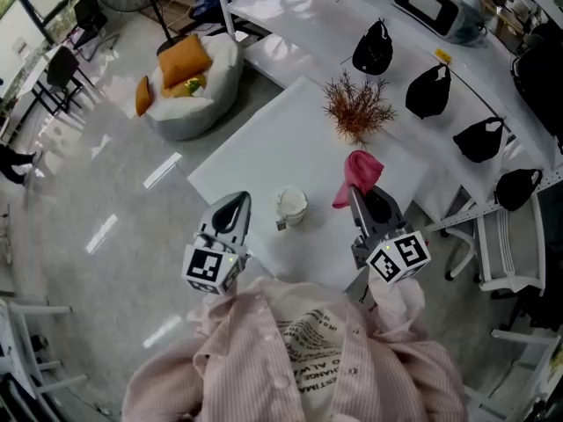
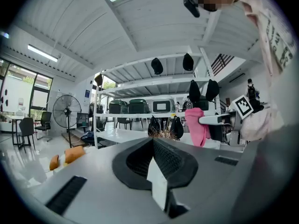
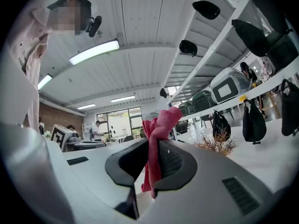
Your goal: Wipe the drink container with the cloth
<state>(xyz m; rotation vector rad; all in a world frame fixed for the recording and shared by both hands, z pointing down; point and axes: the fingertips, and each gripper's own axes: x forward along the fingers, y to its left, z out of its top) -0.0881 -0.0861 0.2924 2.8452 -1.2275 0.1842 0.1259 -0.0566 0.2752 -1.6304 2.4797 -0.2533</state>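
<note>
The drink container (image 1: 291, 206), a small white lidded cup, stands on the white table (image 1: 264, 148), with a small tag beside its base. My left gripper (image 1: 234, 206) hovers just left of the cup, jaws shut with nothing between them; the left gripper view shows its tips (image 2: 153, 141) pressed together. My right gripper (image 1: 361, 192) is to the cup's right, shut on a pink cloth (image 1: 359, 174) that stands bunched above the jaws and hangs below. In the right gripper view the cloth (image 3: 159, 125) is pinched at the jaw tips (image 3: 152, 146). The cup is in neither gripper view.
A dried brown plant (image 1: 356, 108) stands at the table's far side. Black caps (image 1: 429, 90) hang along a white rack on the right, with a white chair (image 1: 506, 253) below. A beanbag with orange cushions (image 1: 189, 77) sits on the floor at far left.
</note>
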